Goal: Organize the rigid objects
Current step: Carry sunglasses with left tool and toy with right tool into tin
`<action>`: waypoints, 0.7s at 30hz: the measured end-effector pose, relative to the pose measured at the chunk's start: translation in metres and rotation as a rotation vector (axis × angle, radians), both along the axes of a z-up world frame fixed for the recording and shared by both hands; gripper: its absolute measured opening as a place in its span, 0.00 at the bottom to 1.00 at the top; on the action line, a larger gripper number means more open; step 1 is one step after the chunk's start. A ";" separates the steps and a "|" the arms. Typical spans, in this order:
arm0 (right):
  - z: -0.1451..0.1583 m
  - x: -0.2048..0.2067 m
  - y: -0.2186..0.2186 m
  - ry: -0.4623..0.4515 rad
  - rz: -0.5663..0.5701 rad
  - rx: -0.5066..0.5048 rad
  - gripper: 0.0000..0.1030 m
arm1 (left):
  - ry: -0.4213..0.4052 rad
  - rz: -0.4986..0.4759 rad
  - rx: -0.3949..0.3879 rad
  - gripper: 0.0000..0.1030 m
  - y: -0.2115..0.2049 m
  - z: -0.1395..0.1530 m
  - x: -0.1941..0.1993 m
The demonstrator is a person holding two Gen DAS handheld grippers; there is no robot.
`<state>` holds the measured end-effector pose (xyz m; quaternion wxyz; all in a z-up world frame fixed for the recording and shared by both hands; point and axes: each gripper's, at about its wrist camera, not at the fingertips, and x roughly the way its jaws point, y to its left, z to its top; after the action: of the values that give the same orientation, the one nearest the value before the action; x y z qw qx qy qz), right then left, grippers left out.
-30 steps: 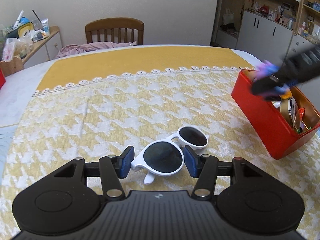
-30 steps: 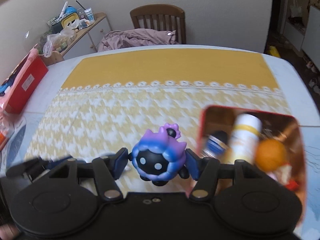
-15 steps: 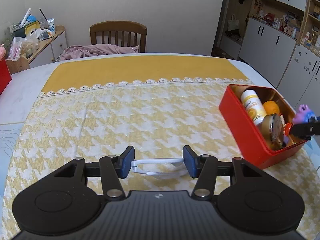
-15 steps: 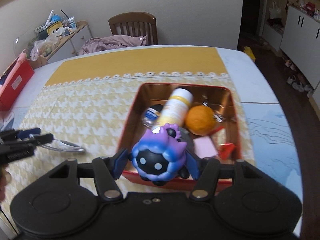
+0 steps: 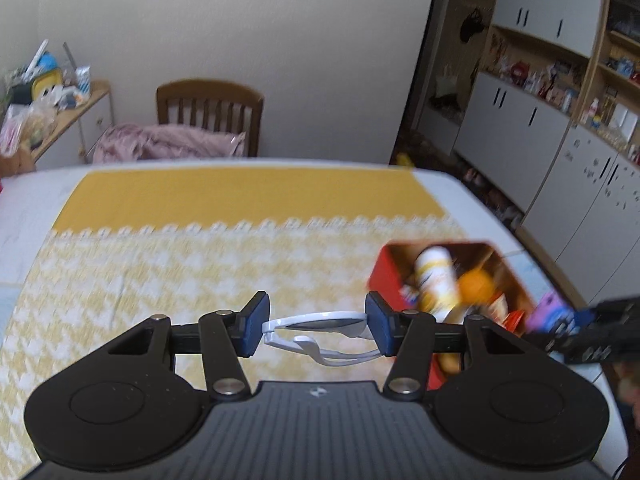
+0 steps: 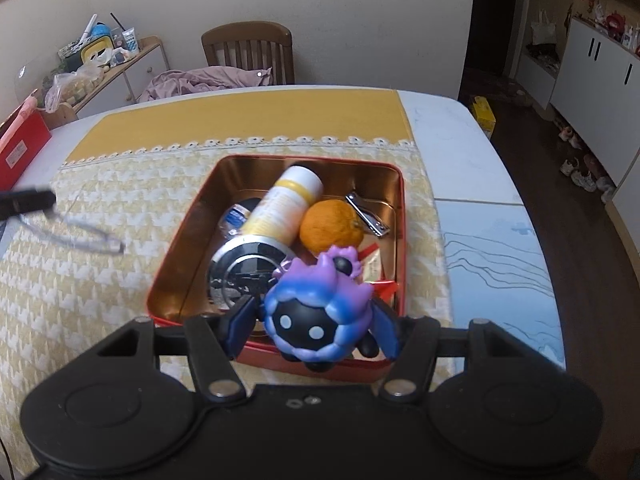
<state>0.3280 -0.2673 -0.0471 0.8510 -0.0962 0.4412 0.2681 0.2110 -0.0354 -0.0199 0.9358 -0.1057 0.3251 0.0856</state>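
From the left wrist camera, the left gripper (image 5: 316,326) has its two blue pads closed on a pair of white sunglasses (image 5: 320,322). The glasses sit sideways right between the pads, one end touching each pad, and they are lifted off the yellow and white tablecloth (image 5: 160,280). To the right lies the red tin (image 5: 386,270), blurry, with a white bottle (image 5: 434,276) and an orange (image 5: 476,286) inside. At the far right edge the right gripper (image 5: 576,322) comes in with a purple toy (image 5: 550,312).

From the right wrist camera, the right gripper (image 6: 314,330) squeezes the purple and blue toy (image 6: 316,316) between its blue pads, about half way open. The toy's black face looks at the camera. It is above the near edge of the red tin (image 6: 180,256). In the tin are the white bottle (image 6: 286,208), the orange (image 6: 332,226), a round shiny lid (image 6: 244,274) and nail clippers (image 6: 368,214). At the left, the left gripper (image 6: 38,200) holds the sunglasses (image 6: 76,234), which look blurry.
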 end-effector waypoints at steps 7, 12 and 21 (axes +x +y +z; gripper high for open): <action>-0.005 0.006 -0.002 0.032 0.045 0.001 0.59 | -0.054 -0.064 -0.008 0.50 -0.036 0.020 0.047; -0.009 0.008 0.003 0.039 0.078 -0.026 0.59 | -0.066 -0.119 0.012 0.50 -0.063 0.018 0.086; -0.016 0.016 0.011 0.047 0.111 -0.059 0.59 | -0.039 -0.165 0.050 0.50 -0.098 -0.008 0.140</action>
<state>0.3439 -0.2563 -0.0626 0.8210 -0.1395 0.4627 0.3040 0.3507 -0.1332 -0.0276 0.9483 -0.0565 0.3120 0.0141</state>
